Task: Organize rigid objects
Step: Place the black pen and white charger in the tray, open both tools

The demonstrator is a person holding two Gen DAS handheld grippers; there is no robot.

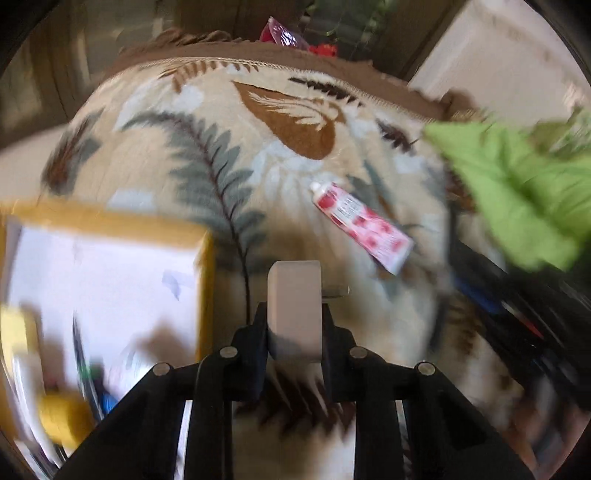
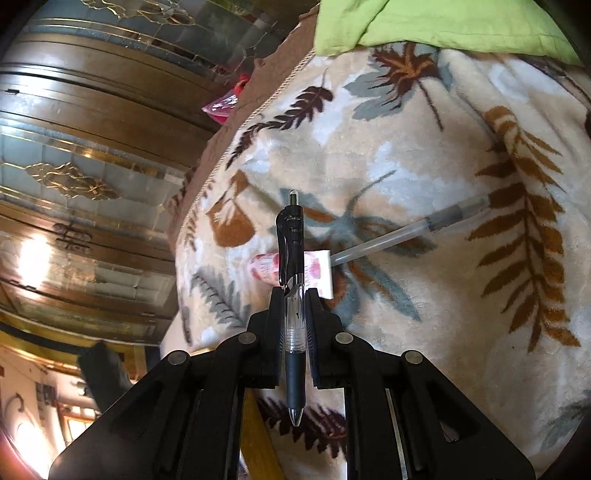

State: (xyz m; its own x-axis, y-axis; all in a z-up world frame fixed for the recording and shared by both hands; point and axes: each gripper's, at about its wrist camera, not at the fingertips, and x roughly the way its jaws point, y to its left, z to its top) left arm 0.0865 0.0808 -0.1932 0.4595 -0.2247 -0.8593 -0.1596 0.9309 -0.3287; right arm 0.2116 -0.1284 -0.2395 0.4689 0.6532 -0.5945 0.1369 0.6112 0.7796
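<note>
My left gripper [image 1: 294, 317] is shut on a white block-shaped object [image 1: 294, 306], held above the leaf-patterned blanket [image 1: 207, 155]. A yellow-rimmed box [image 1: 107, 280] with a white inside and several items sits at the left of it. A pink and white tube [image 1: 364, 225] lies on the blanket ahead to the right. My right gripper [image 2: 294, 299] is shut on a black click pen [image 2: 293, 295], tip pointing back. The same tube [image 2: 314, 267] lies just beyond it, with a clear pen [image 2: 413, 230] to its right.
A green cloth [image 1: 517, 184] lies at the right edge of the blanket, also at the top of the right wrist view [image 2: 424, 26]. Dark pens [image 1: 517, 317] lie below it. A wooden mirrored cabinet [image 2: 85, 155] stands beyond the blanket's edge.
</note>
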